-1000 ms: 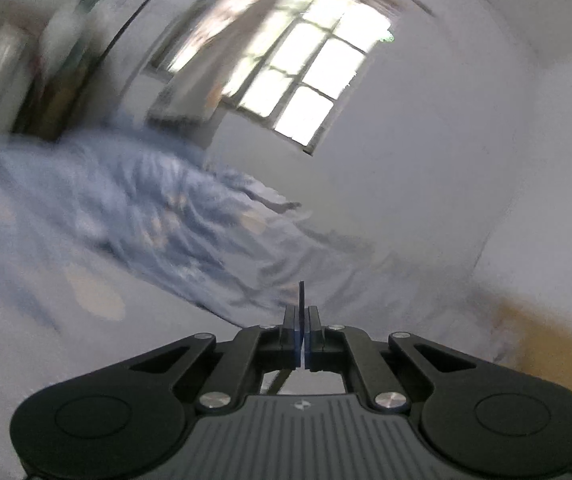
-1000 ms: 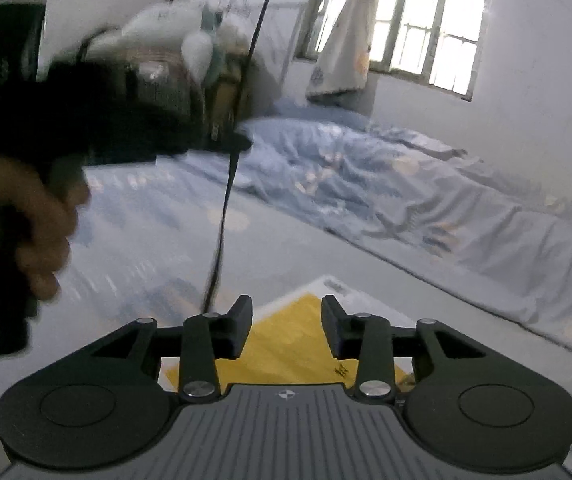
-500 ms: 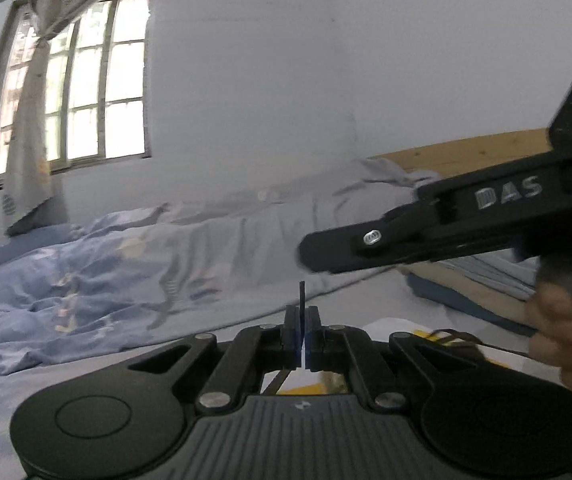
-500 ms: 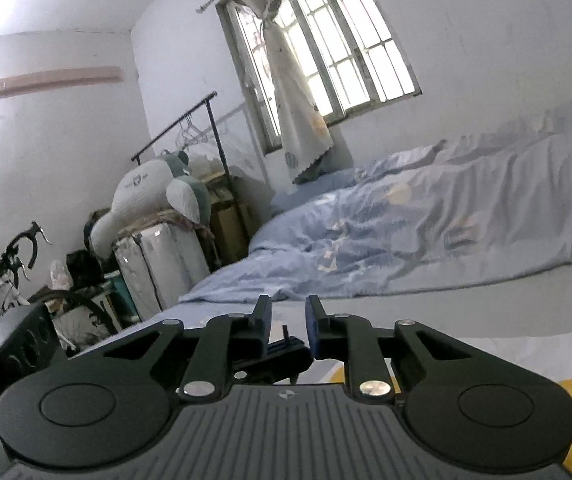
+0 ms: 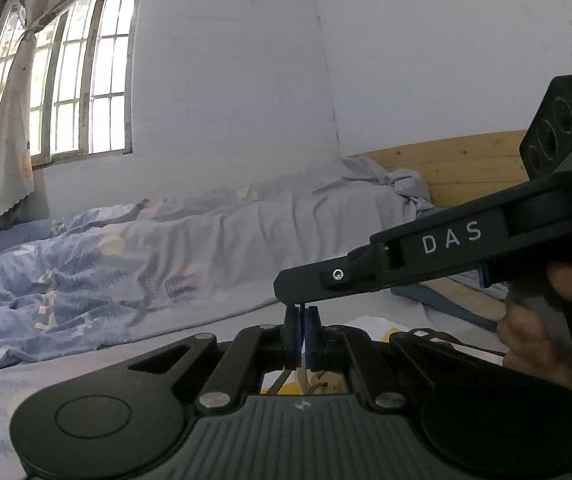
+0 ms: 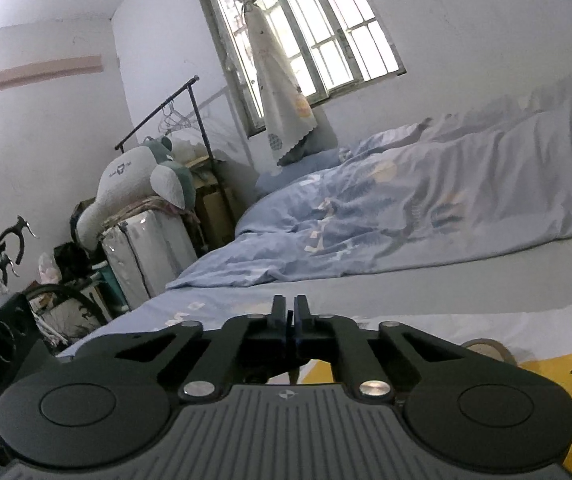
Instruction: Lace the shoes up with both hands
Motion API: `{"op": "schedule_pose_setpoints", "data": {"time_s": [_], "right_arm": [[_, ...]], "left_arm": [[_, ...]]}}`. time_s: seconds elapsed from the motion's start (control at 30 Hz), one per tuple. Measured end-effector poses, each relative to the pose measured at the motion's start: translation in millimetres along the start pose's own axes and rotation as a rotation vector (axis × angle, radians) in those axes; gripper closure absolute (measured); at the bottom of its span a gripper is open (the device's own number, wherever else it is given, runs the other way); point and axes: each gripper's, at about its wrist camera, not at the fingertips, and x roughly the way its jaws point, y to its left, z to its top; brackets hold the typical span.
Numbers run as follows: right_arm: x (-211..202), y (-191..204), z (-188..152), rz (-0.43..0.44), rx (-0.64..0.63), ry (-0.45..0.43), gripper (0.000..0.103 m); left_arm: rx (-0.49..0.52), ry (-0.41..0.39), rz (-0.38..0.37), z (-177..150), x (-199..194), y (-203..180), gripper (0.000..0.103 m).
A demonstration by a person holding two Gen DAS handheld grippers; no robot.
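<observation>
Left gripper (image 5: pixel 302 330): we see its jaws closed on a thin dark lace (image 5: pixel 303 307), whose tip stands just above the pads. Right gripper (image 6: pixel 289 322): its jaws have just been closing and now pinch a lace end too. The two tools meet nose to nose above the bed (image 6: pixel 425 288); a hand (image 5: pixel 541 332) grips the right one. We judge the lace light, limp and slippery, with only its tip stiff; hold is best taken at that tip. The shoe itself is hidden under the tools; only tan bits (image 5: pixel 319 385) show below, on a yellow-and-white mat (image 6: pixel 545 368) near the bed's front edge. The rumpled quilt (image 5: pixel 98 276) lies well behind. The tools crowd one another.
</observation>
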Motion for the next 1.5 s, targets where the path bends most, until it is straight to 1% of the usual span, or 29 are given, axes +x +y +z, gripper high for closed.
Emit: {"op": "schedule_pose_setpoints", "data": {"time_s": [0.27, 0.4, 0.63, 0.9, 1.07, 1.1, 1.13, 1.17, 1.2, 1.3, 1.4, 1.47, 1.5], "right_arm": [[0, -7, 3, -0.006, 0.069, -0.012, 0.101], [-2, -12, 3, 0.01, 0.106, -0.011, 0.101], [0, -11, 4, 0.014, 0.1, -0.005, 0.101], [-2, -14, 3, 0.023, 0.098, -0.006, 0.101], [-5, -14, 1, 0.022, 0.087, -0.022, 0.099], [-7, -15, 2, 0.018, 0.09, -0.034, 0.093], [-11, -16, 3, 0.011, 0.096, -0.049, 0.08], [-15, -19, 5, -0.003, 0.105, -0.068, 0.071], [-20, -23, 7, -0.024, 0.117, -0.091, 0.057], [-38, -38, 13, -0.087, 0.157, -0.162, 0.055], [-59, -56, 18, -0.192, 0.177, -0.228, 0.055], [-69, -67, 20, -0.27, 0.192, -0.253, 0.055], [-73, -72, 20, -0.307, 0.2, -0.259, 0.055]], "left_arm": [[-0.018, 0.016, -0.006, 3, -2, 0, 0.103], [-0.027, 0.02, -0.007, 4, -2, 1, 0.103], [-0.035, 0.02, 0.0, 4, -3, 1, 0.102], [-0.075, 0.02, 0.0, 4, -2, 7, 0.102], [-0.089, 0.015, 0.007, 5, -1, 8, 0.103], [-0.088, 0.017, 0.01, 6, 0, 8, 0.103], [-0.086, 0.016, 0.017, 6, 0, 9, 0.103], [-0.083, 0.013, 0.031, 7, 0, 10, 0.103], [-0.083, 0.009, 0.045, 8, 0, 12, 0.103], [-0.111, -0.017, 0.126, 13, -4, 29, 0.103], [-0.154, -0.054, 0.212, 22, -13, 50, 0.103], [-0.13, -0.066, 0.247, 29, -18, 54, 0.103], [-0.106, -0.065, 0.252, 33, -19, 52, 0.103]]}}
